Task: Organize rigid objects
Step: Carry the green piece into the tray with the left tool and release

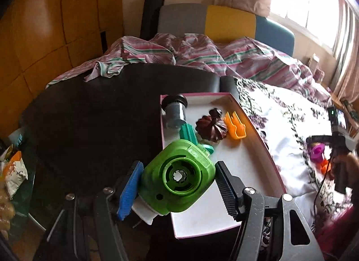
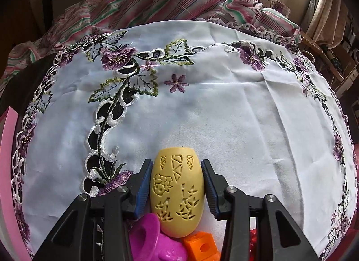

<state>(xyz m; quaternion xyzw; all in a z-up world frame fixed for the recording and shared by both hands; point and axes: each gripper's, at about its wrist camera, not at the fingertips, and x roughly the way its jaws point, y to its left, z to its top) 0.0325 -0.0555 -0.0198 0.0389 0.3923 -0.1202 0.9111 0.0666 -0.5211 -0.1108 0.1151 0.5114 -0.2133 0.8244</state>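
Note:
My left gripper (image 1: 178, 178) is shut on a green plastic housing (image 1: 179, 175) with a round opening, held at the near left edge of a white tray with a pink rim (image 1: 258, 135). In the tray lie a grey cylinder with a black cap (image 1: 175, 112), a teal piece (image 1: 189, 134), a dark red fluted piece (image 1: 212, 127) and an orange clip (image 1: 235, 125). My right gripper (image 2: 177, 191) is shut on a yellow carved egg-shaped piece (image 2: 177, 193) above the embroidered white cloth (image 2: 213, 115). Below it lie a magenta piece (image 2: 152, 240) and an orange block (image 2: 202, 247).
The dark table (image 1: 89, 121) spreads left of the tray. A striped pink cloth (image 1: 202, 54) is bunched at the back. Snack bags (image 1: 13, 171) sit at the far left. The right gripper (image 1: 338, 146) shows at the right of the left wrist view. The tray's pink edge (image 2: 6, 171) borders the right wrist view.

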